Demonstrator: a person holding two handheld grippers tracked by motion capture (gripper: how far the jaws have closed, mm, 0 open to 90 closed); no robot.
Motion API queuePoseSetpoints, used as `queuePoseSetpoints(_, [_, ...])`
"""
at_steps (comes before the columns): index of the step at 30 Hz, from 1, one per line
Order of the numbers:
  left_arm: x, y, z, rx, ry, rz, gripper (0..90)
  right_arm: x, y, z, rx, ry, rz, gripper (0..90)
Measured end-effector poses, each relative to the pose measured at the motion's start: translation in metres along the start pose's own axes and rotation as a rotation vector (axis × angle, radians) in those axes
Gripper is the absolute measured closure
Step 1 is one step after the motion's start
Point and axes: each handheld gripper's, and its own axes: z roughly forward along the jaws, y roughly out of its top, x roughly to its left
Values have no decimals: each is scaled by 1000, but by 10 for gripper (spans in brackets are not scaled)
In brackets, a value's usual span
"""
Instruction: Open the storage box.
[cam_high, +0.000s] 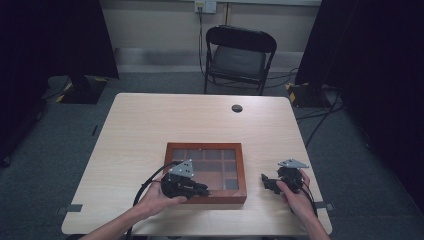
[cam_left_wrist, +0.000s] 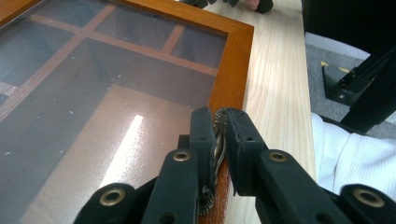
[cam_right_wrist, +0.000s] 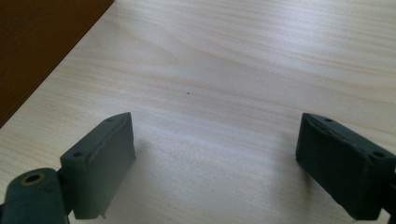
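Note:
A shallow wooden box (cam_high: 206, 146) with a glass lid over several compartments lies near the table's front edge. My left gripper (cam_high: 202, 190) sits at the box's front rim, held from below by a hand. In the left gripper view its jaws (cam_left_wrist: 219, 126) are shut on a small brass latch (cam_left_wrist: 217, 149) on the orange-brown frame (cam_left_wrist: 233, 70). My right gripper (cam_high: 264, 178) rests low over the table just right of the box. In the right gripper view it (cam_right_wrist: 215, 144) stands open over bare wood, with the box's side (cam_right_wrist: 37, 42) at the upper left.
The light wooden table (cam_high: 150, 125) has a round cable hole (cam_high: 237, 108) near its far edge. A black folding chair (cam_high: 239, 55) stands behind it. Black curtains hang on both sides, and cables run across the grey floor. A white sleeve (cam_left_wrist: 355, 158) shows beside the table.

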Motion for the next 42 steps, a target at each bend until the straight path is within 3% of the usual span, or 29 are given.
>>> queuePoseSetpoints(9, [0,2,-1,19,0,-26,816,0,0,0,1,3,-1,109])
queuePoseSetpoints(17, [3,4,-3,2,-19,-56,815,0,0,0,1,5,-2,109])
queuePoseSetpoints(28, [4,11,-10,-2,-30,-52,816,0,0,0,1,5,-2,109])
queuePoseSetpoints(33, [5,16,-14,-21,-35,-64,816,0,0,0,1,5,-2,109])
queuePoseSetpoints(42, [6,24,-20,-13,-40,-76,814,0,0,0,1,6,-2,109])
